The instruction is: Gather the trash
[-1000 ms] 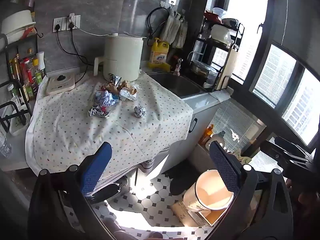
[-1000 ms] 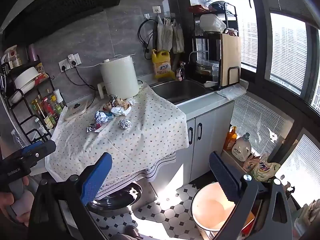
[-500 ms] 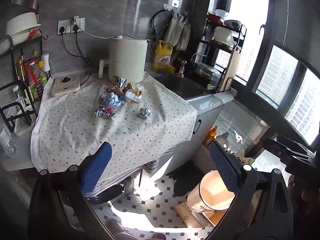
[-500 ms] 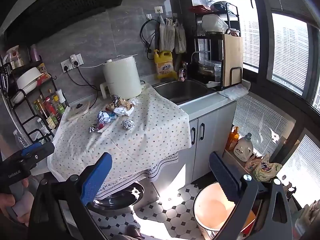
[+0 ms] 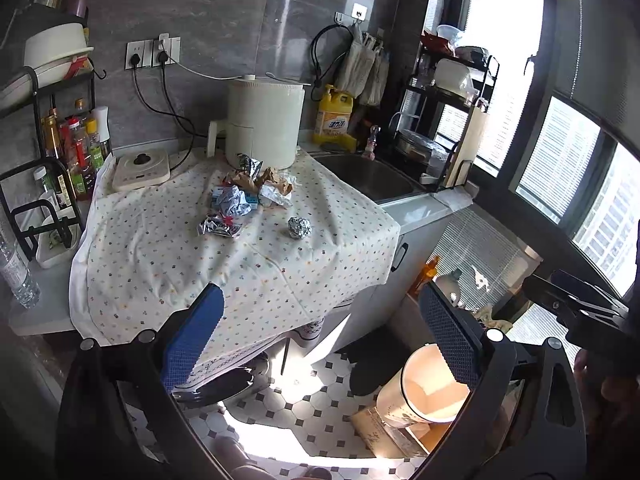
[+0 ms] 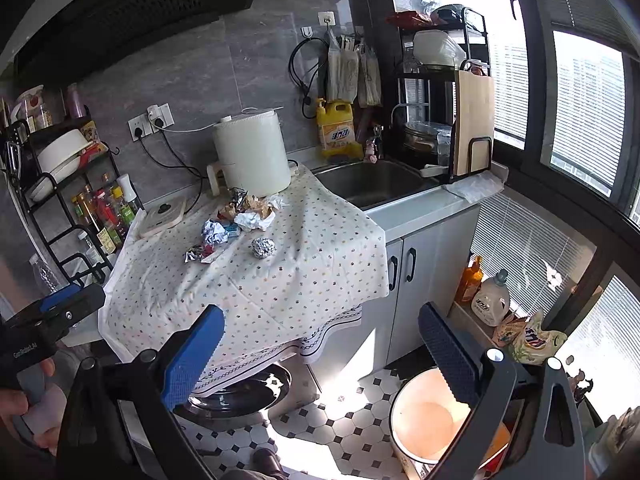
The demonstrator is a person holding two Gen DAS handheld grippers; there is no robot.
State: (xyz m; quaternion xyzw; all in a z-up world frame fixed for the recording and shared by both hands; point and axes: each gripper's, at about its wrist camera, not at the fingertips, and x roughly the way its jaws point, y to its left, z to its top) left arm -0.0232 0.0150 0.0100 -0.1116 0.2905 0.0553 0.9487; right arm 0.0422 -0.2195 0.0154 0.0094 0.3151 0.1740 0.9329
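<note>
Trash lies on a dotted tablecloth (image 5: 168,256): a foil ball (image 5: 299,227) (image 6: 263,247), a shiny flattened wrapper (image 5: 218,226) (image 6: 198,253), a crumpled blue-white paper (image 5: 234,200) (image 6: 216,232), and brown and white crumpled papers (image 5: 272,184) (image 6: 256,212). A cream bin (image 5: 424,388) (image 6: 424,420) stands on the tiled floor at lower right. My left gripper (image 5: 320,332) is open and empty, well short of the table. My right gripper (image 6: 320,344) is open and empty, also away from the trash.
A white appliance (image 5: 262,124) stands behind the trash, with a white scale (image 5: 140,170) to its left. A bottle rack (image 5: 68,148) is at far left, a sink (image 5: 368,176) and dish rack (image 6: 444,92) at right. Detergent bottles (image 6: 488,300) sit by the window.
Both grippers have drifted slightly; the table and trash have shifted a little right and down in both views. Nothing on the table has moved.
</note>
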